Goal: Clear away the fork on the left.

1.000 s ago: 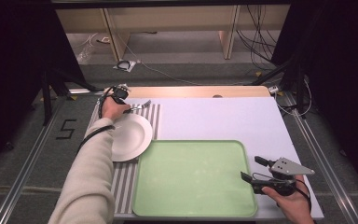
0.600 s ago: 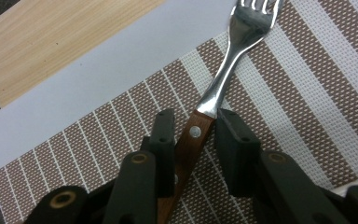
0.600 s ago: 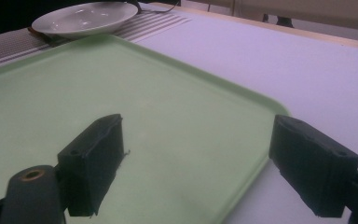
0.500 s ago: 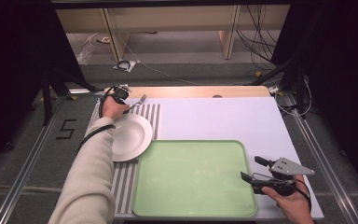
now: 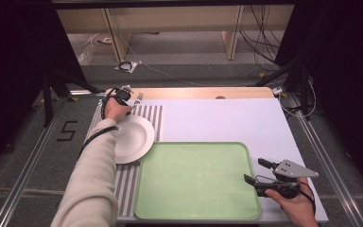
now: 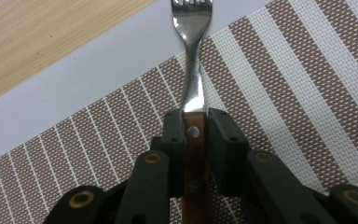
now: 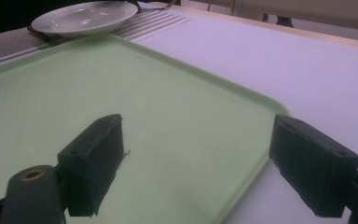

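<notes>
Between your left gripper's (image 6: 196, 133) jaws, which have just been closing, sits the fork's (image 6: 193, 70) wooden handle, gripped on both flanks. Ahead, steel tines reach off the striped mat (image 6: 298, 102). It's light, stiff, slippery at the neck; hold the wood. Your right gripper (image 7: 198, 165) gapes over the green tray (image 7: 135, 93).

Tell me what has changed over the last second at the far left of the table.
The left gripper has just been closing its fingers and now clamps the wooden handle of the fork, which lies on the striped placemat. The fork looks turned slightly from a second ago. The white plate, the green tray and the open right gripper stayed as they were.
</notes>
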Demonstrator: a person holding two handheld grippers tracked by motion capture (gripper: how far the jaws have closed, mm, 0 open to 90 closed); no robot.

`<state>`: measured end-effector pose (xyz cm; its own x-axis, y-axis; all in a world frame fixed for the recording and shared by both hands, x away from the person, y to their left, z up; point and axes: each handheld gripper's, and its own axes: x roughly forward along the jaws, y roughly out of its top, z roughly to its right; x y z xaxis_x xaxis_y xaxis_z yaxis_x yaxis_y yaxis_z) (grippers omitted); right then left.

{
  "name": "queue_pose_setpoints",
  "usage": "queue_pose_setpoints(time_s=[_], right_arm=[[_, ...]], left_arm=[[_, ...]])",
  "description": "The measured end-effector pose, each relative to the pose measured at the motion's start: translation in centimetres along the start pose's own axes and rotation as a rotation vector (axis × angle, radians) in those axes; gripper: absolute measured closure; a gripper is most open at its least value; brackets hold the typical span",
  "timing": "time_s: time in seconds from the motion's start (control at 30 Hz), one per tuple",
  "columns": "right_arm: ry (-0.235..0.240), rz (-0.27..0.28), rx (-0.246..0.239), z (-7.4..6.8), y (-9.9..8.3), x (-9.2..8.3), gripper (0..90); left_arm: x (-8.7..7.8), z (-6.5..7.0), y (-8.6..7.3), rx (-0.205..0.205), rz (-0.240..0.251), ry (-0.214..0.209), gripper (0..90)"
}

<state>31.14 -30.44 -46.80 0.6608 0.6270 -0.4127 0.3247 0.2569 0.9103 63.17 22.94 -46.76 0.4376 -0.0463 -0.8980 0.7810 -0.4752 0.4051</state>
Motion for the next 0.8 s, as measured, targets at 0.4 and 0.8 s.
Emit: queue_pose_setpoints(time_s=[0.4,0.8], right_arm=[[0.000,-0.003,0.002,-0.01,0.04,-0.10,18.7],[-0.001,-0.001,0.001,-0.01,0.05,-0.11,18.7]], left_arm=[[-0.03,0.37,0.11,0.011,-0.007,0.024,77.0],[-0.07,0.43,0.03,0.006,-0.001,0.032,77.2]])
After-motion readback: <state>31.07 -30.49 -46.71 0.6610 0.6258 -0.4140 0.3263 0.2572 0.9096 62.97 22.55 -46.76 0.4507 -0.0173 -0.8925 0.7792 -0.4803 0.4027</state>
